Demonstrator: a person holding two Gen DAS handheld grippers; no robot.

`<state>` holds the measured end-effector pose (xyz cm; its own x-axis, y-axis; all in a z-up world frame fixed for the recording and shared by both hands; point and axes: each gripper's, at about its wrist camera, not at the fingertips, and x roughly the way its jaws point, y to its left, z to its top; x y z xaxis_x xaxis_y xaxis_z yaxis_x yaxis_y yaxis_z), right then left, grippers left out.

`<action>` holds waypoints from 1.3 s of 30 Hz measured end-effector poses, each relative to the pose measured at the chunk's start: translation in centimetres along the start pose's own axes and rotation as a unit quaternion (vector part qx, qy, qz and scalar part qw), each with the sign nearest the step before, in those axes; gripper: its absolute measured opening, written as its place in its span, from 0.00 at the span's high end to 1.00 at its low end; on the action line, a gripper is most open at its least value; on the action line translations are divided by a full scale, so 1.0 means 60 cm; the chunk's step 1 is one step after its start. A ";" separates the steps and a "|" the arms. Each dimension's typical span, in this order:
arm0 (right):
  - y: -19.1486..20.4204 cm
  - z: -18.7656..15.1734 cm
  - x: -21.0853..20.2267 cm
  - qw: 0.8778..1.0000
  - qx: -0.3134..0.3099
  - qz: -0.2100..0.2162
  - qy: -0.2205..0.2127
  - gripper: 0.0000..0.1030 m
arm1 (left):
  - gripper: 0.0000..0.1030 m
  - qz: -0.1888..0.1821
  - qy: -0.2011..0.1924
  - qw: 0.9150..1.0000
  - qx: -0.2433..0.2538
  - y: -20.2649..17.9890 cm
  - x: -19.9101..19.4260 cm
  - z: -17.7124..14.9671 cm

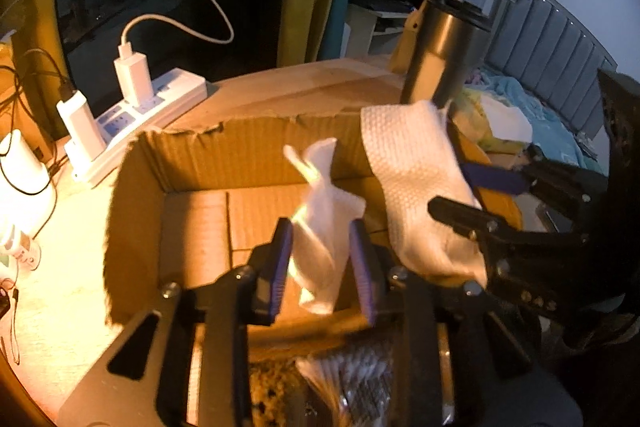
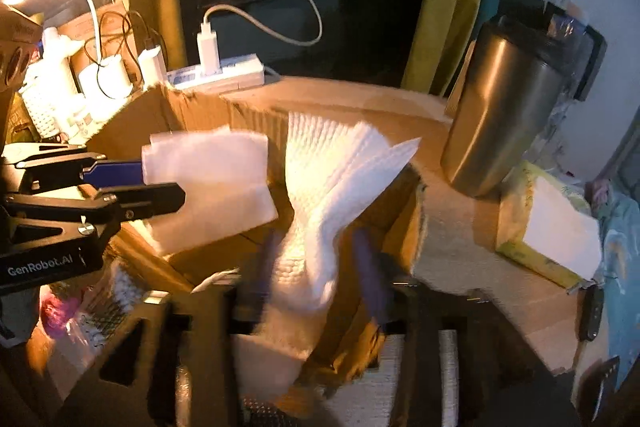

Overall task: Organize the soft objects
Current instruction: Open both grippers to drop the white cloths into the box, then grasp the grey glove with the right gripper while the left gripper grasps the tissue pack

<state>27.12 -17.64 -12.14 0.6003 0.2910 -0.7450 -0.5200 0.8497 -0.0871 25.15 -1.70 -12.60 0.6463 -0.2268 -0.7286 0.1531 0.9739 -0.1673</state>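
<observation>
An open cardboard box stands on the table; it also shows in the right wrist view. My left gripper has a white tissue between its purple pads, over the box; the jaws stand apart and the tissue looks loose. In the right wrist view that gripper and its tissue come in from the left. My right gripper has a textured white paper towel between its blurred pads, above the box. It shows in the left wrist view with the towel.
A steel tumbler stands right of the box. A tissue pack lies right of it. A white power strip with chargers lies at the back left. A bag of cotton swabs lies in front of the box.
</observation>
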 end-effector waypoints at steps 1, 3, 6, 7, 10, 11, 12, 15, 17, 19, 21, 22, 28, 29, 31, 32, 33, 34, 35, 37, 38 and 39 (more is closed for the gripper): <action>0.000 0.001 -0.007 1.000 0.001 0.000 -0.006 0.46 | 0.57 0.003 -0.002 1.000 -0.001 0.000 -0.006 0.000; -0.001 0.003 -0.019 1.000 0.002 -0.005 -0.014 0.46 | 0.36 0.001 -0.007 1.000 -0.008 0.001 -0.015 -0.001; -0.004 0.005 -0.039 1.000 0.007 -0.013 -0.024 0.46 | 0.33 0.000 -0.020 1.000 -0.018 0.005 -0.036 -0.004; -0.006 0.005 -0.047 0.999 0.009 -0.015 -0.027 0.46 | 0.33 0.001 -0.022 1.000 -0.017 0.004 -0.040 -0.003; -0.004 0.004 -0.064 0.999 0.013 -0.021 -0.035 0.46 | 0.33 0.001 -0.032 0.999 -0.020 0.002 -0.059 -0.006; -0.003 0.002 -0.070 0.999 0.014 -0.022 -0.037 0.46 | 0.33 0.001 -0.034 0.999 -0.021 0.002 -0.064 -0.006; -0.002 0.001 -0.075 0.999 0.014 -0.022 -0.038 0.46 | 0.33 0.001 -0.038 0.999 -0.022 0.001 -0.072 -0.008; 0.004 -0.004 -0.093 0.999 0.013 -0.024 -0.042 0.46 | 0.33 -0.001 -0.050 0.998 -0.024 -0.002 -0.094 -0.012; 0.009 -0.007 -0.106 0.999 0.011 -0.026 -0.046 0.46 | 0.33 -0.002 -0.057 0.998 -0.024 -0.005 -0.108 -0.015; 0.013 -0.010 -0.120 0.998 0.011 -0.028 -0.050 0.46 | 0.33 -0.003 -0.063 0.998 -0.022 -0.007 -0.121 -0.019; 0.017 -0.013 -0.133 0.998 0.011 -0.029 -0.055 0.46 | 0.33 -0.005 -0.069 0.997 -0.021 -0.010 -0.133 -0.023; 0.019 -0.015 -0.138 0.998 0.012 -0.029 -0.057 0.46 | 0.33 -0.006 -0.073 0.997 -0.020 -0.013 -0.140 -0.026; 0.030 -0.029 -0.171 0.997 0.013 -0.030 -0.068 0.46 | 0.33 -0.006 -0.087 0.996 -0.016 -0.028 -0.171 -0.045; 0.031 -0.032 -0.176 0.997 0.013 -0.030 -0.069 0.46 | 0.33 -0.006 -0.088 0.996 -0.016 -0.030 -0.175 -0.047; 0.034 -0.038 -0.184 0.997 0.012 -0.030 -0.070 0.46 | 0.33 -0.006 -0.091 0.996 -0.016 -0.034 -0.182 -0.054; 0.034 -0.043 -0.189 0.997 0.012 -0.031 -0.070 0.46 | 0.33 -0.006 -0.091 0.996 -0.016 -0.037 -0.183 -0.055; 0.034 -0.047 -0.191 0.997 0.012 -0.032 -0.070 0.46 | 0.33 -0.006 -0.091 0.996 -0.015 -0.041 -0.185 -0.058; 0.032 -0.051 -0.194 0.997 0.013 -0.032 -0.070 0.46 | 0.33 -0.007 -0.091 0.996 -0.014 -0.043 -0.186 -0.061; 0.031 -0.055 -0.197 0.997 0.015 -0.033 -0.070 0.46 | 0.33 -0.007 -0.091 0.996 -0.013 -0.046 -0.187 -0.064; 0.028 -0.066 -0.203 0.997 0.017 -0.034 -0.070 0.46 | 0.33 -0.009 -0.090 0.996 -0.013 -0.053 -0.188 -0.070; 0.027 -0.071 -0.206 0.997 0.018 -0.033 -0.069 0.46 | 0.33 -0.009 -0.089 0.996 -0.012 -0.057 -0.187 -0.073; 0.027 -0.075 -0.208 0.997 0.018 -0.032 -0.069 0.46 | 0.33 -0.010 -0.087 0.996 -0.011 -0.063 -0.186 -0.076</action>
<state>16.04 -21.90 -5.96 0.7104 0.2907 -0.6409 -0.4567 0.8833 -0.1056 13.95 -2.86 -6.88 0.7632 -0.2410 -0.5995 0.1522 0.9688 -0.1956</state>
